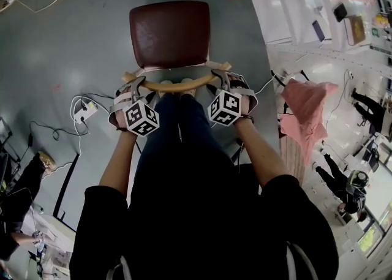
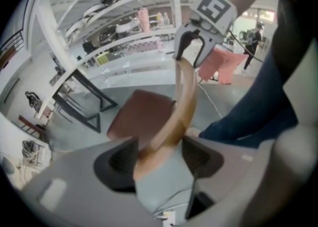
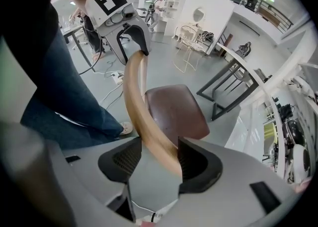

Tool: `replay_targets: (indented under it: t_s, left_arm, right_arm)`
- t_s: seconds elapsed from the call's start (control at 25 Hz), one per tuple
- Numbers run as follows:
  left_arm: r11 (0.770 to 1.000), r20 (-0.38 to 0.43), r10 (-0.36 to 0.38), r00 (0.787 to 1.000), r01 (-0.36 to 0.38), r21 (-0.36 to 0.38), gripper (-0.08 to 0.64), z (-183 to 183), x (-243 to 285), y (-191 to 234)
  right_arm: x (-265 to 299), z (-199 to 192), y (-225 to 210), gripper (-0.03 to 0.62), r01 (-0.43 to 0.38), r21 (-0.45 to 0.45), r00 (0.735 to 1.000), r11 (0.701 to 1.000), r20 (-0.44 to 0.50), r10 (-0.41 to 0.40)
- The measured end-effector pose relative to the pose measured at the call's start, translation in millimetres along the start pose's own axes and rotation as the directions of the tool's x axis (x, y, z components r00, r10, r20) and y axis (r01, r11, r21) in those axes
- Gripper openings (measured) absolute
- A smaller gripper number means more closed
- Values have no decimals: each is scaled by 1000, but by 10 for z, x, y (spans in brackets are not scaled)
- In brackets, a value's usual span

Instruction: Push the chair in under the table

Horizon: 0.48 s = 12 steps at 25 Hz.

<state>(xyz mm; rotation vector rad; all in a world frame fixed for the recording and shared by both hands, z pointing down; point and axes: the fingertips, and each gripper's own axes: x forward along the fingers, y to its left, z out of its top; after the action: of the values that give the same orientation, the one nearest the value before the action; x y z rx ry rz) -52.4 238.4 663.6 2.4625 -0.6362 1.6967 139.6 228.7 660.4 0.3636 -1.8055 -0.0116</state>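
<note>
The chair has a dark red-brown seat (image 1: 168, 30) and a curved wooden backrest (image 1: 177, 84), and stands on the grey floor in front of me. My left gripper (image 1: 136, 90) is shut on the left end of the backrest, and my right gripper (image 1: 221, 83) is shut on its right end. In the left gripper view the wooden backrest (image 2: 182, 104) runs from between my left gripper's (image 2: 159, 157) jaws to the right gripper (image 2: 193, 47). In the right gripper view the backrest (image 3: 140, 107) passes between my right gripper's (image 3: 156, 159) jaws, with the seat (image 3: 174, 112) beyond. The white table (image 1: 288, 3) lies at the upper right.
A pink cloth (image 1: 306, 113) hangs off the table's near end at the right. A white power strip (image 1: 86, 111) with cables lies on the floor to the left of the chair. Black table legs (image 2: 79, 97) stand beyond the seat. My own legs are right behind the backrest.
</note>
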Motion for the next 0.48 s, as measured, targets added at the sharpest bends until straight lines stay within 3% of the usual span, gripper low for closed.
replay_targets:
  t_s: [0.48]
  left_arm:
    - [1000, 20, 2, 1000, -2, -6, 284, 78, 151, 692]
  right_arm:
    - [209, 274, -624, 209, 18, 22, 999, 1000, -43, -17]
